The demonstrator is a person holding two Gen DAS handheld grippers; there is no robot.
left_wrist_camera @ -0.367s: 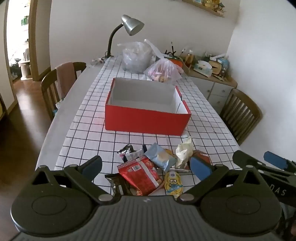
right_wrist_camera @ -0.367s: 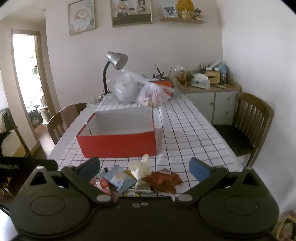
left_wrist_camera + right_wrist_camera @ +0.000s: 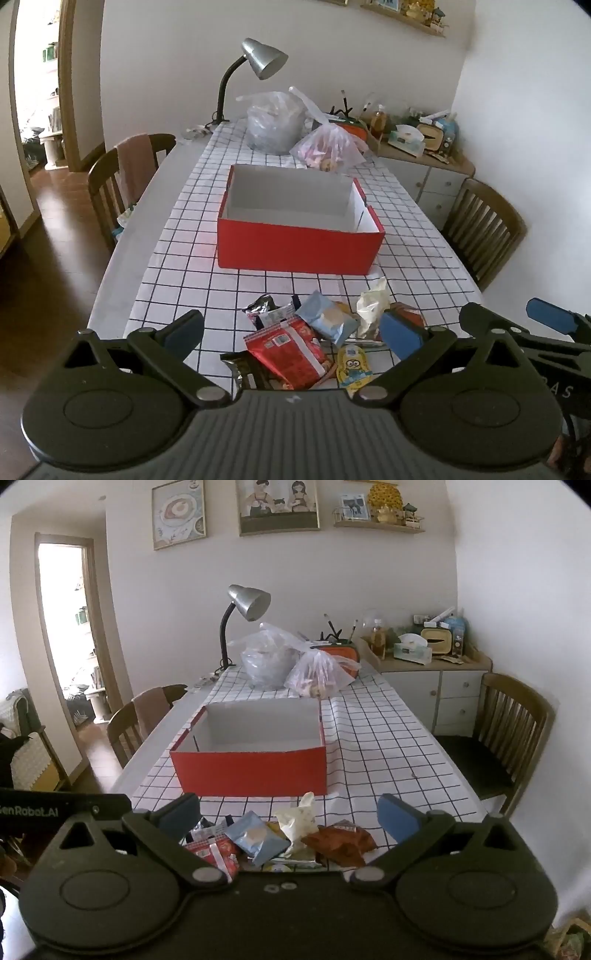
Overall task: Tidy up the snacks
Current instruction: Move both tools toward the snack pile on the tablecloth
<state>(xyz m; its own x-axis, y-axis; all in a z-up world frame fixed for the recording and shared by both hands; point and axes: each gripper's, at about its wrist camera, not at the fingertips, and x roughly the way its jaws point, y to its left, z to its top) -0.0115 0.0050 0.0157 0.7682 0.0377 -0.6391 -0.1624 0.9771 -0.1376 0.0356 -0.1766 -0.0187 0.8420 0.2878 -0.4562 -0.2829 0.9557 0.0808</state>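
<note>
While both jaws are standing wide with nothing between them, the left gripper (image 3: 291, 328) and right gripper (image 3: 288, 812) are hovering above a heap of crinkly snack packets (image 3: 317, 339). That heap is lying on the grid-clothed counter (image 3: 229, 284), near an open, apparently empty red cardboard box (image 3: 299, 247).

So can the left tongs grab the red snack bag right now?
Probably yes. The left tongs are wide open and empty, and the red snack bag lies on top of the pile just ahead between them, with nothing covering it.
</note>
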